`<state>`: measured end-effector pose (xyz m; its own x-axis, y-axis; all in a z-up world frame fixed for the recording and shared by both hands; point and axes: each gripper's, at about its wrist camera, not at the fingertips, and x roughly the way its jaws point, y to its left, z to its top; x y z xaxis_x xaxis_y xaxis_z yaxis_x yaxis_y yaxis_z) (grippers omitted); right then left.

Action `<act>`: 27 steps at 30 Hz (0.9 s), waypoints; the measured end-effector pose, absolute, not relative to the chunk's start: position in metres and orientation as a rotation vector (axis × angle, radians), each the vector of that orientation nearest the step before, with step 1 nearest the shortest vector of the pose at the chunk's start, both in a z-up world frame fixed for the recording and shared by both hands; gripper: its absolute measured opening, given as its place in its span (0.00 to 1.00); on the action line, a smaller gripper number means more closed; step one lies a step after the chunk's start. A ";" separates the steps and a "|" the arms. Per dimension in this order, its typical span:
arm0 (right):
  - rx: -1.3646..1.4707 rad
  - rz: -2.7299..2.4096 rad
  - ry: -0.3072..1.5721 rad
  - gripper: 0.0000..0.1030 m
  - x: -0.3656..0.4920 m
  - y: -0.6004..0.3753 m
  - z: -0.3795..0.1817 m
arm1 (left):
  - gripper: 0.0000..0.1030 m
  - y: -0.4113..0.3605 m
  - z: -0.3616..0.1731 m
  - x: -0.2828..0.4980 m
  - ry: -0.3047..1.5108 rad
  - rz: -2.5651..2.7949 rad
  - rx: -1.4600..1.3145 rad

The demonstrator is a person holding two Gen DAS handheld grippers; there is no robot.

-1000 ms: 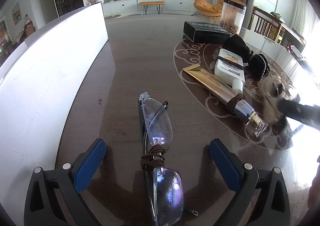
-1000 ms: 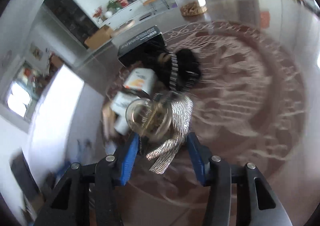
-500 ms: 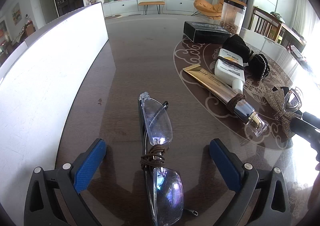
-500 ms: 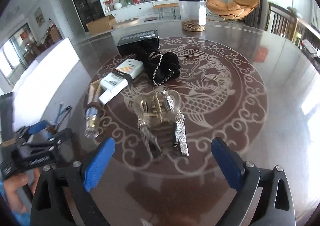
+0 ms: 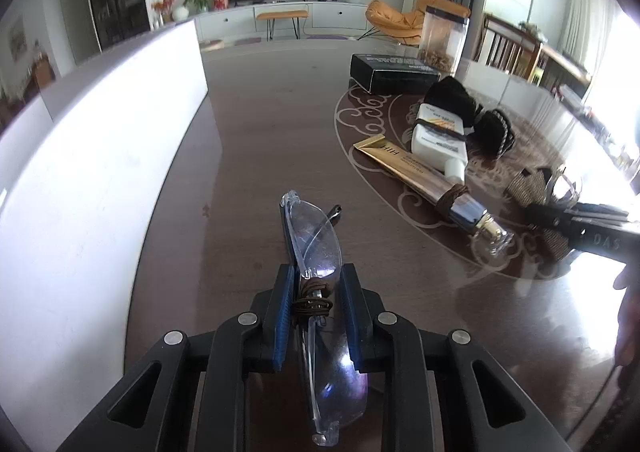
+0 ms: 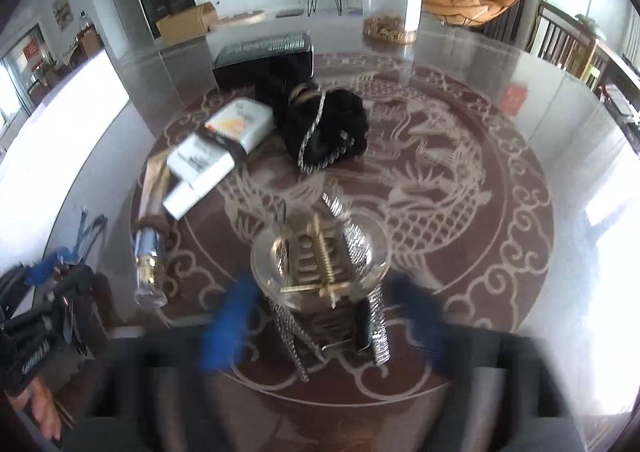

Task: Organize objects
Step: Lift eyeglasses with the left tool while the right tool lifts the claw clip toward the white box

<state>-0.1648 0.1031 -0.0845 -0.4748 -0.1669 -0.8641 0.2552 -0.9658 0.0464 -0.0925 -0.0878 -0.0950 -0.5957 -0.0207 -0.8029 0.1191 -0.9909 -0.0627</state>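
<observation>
1. The left gripper (image 5: 314, 306) has just closed; its blue fingers (image 5: 284, 316) now press on the folded clear glasses (image 5: 320, 292) at the bridge, where a brown hair tie (image 5: 312, 306) is wound round them. The glasses lie on the dark table (image 5: 256, 155), one lens toward the camera, the other pointing away.
2. The right gripper (image 6: 324, 326) is blurred in its own view; its fingers (image 6: 228, 328) stand partly apart and have just been closing, one on either side of a clear clip with a glittery bow (image 6: 320, 272), not touching it as far as the blur allows. The clip rests on the table's pale dragon inlay.
3. Left of that clip lies a gold tube (image 5: 404, 165) printed "HH" (smaller print unreadable), a second brown tie round its neck, its clear cap toward the camera.
4. A white bottle (image 5: 440, 139) lies just beside the tube, a dark band across it; its label text is too small to read.
5. Behind it sits a black scrunchie (image 6: 328, 127) with a silver chain.
6. Farther back lies a black box (image 5: 394, 71), its white lettering illegible.
7. Farthest, a clear canister (image 5: 442, 39) holds brownish pieces at the bottom.
8. The table left of the inlay lies bare up to a white board (image 5: 100, 155) along its edge.
</observation>
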 end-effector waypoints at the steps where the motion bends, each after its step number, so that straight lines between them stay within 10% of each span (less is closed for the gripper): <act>1: 1.464 -2.486 0.113 0.54 -0.165 0.105 -0.084 | 0.18 -0.093 -0.092 -0.087 0.243 -2.750 1.357; 15: 1.386 -2.365 -0.109 0.54 -0.083 0.120 -0.037 | 0.17 -0.095 0.009 0.007 0.377 -2.988 1.145; 27: 0.990 -1.966 0.065 0.54 -0.029 -0.126 0.087 | 0.18 -0.300 0.029 0.059 0.400 -2.530 1.066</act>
